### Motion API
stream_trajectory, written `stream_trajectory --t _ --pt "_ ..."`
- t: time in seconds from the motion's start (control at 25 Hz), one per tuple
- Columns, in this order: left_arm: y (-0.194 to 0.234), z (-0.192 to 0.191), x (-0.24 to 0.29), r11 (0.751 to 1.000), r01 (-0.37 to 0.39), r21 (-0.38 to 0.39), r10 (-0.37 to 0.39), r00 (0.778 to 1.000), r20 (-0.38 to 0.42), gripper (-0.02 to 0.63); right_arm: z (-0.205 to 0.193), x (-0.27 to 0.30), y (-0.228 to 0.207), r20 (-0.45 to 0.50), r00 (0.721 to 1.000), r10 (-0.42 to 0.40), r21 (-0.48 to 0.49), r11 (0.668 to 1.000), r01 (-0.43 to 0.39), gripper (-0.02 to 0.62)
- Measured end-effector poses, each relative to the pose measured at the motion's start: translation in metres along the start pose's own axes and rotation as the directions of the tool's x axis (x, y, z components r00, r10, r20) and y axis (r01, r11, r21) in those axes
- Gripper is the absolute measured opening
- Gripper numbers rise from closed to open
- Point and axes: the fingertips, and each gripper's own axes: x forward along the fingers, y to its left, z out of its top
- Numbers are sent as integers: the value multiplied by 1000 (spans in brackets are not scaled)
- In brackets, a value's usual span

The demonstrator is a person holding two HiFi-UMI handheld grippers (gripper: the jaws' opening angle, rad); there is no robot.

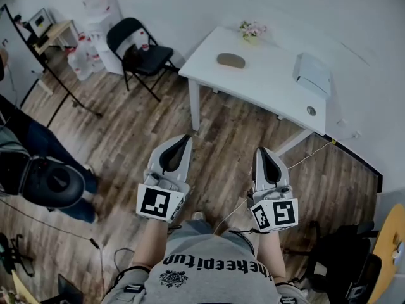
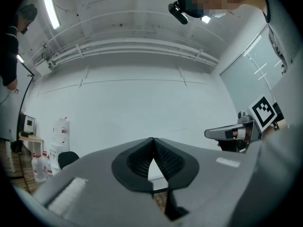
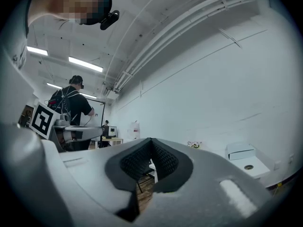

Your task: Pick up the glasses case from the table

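Only overhead: glasses case [image 1: 231,60] on table [image 1: 266,86]

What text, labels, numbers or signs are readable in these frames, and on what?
"theheepitup", letters uncertain: on the person's grey shirt.
Red labels on the water bottles: too blurred to read.
Marker cubes: black-and-white patterns, no words.

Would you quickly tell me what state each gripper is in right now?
Left gripper: closed, holding nothing.
Right gripper: closed, holding nothing.
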Motion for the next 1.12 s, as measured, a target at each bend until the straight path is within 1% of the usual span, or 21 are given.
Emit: stream_trajectory --t 0.2,0.4,0.48,0.6,0.68,0.88,1.12 --pt "15 -4 -3 1000 13 -7 -13 1000 -17 14 -3 5 11 -4 1000 -24 3 1000 24 3" --pt "14 -7 6 999 38 -9 -38 999 5 14 -7 9 9 -18 999 -34 -1 999 34 3" --pt "16 -7 11 999 35 -13 -35 999 12 14 -7 15 6 -16 999 -31 -2 1000 31 3" --pt "26 -11 19 1000 22 -12 -22 1000 -4 14 -9 27 3 -15 1000 -22 -4 1000 22 3" --pt "33 -11 26 1000 14 -16 -14 1000 -1 14 -11 36 0 -16 1000 -15 -3 1000 15 3" --pt "42 -11 51 1000 11 -10 -11 1000 15 14 -11 62 -18 -9 1000 -9 2 1000 9 3" --pt "50 -14 98 1000 19 -13 -19 999 32 14 -10 101 -49 -10 1000 5 -4 1000 -5 3"
